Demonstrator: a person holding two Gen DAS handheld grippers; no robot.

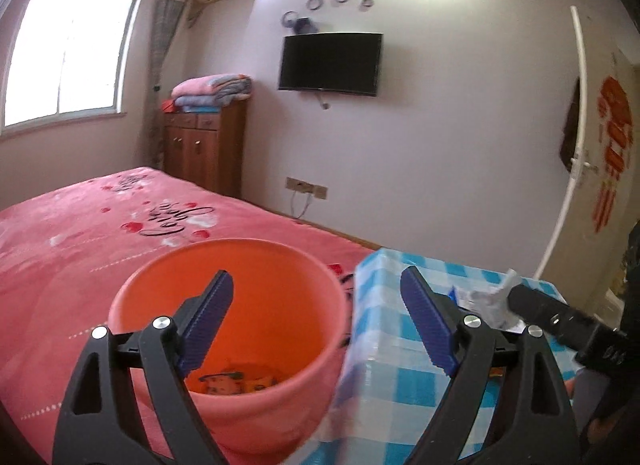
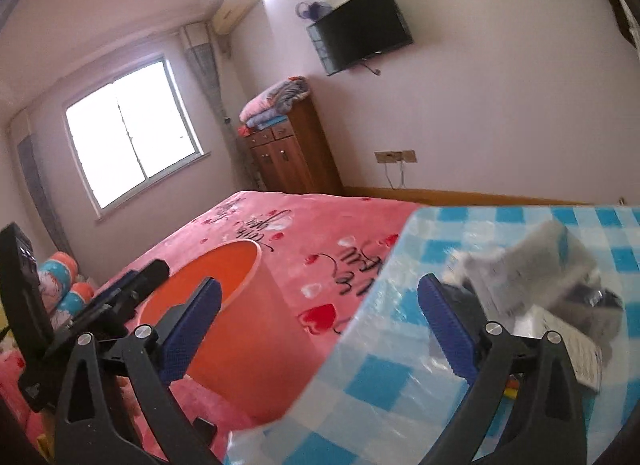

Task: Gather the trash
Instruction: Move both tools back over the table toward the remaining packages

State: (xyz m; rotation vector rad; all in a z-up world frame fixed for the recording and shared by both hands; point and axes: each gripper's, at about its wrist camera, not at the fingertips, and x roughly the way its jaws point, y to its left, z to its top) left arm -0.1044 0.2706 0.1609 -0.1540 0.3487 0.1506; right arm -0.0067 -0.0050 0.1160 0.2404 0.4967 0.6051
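Crumpled grey-white paper trash (image 2: 532, 265) lies on the blue-checked tablecloth (image 2: 400, 365), beside the orange bucket (image 1: 240, 265) holding colourful wrappers (image 1: 236, 381). The left gripper (image 1: 316, 323) and right gripper (image 2: 318, 329) both gape wide, gripping nothing.

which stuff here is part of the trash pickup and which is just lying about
For the job:
- orange bucket, some trash already inside
- crumpled paper on the checked tablecloth

Just lying about:
- folded blankets on the wooden cabinet
- wall TV
- pink bedspread
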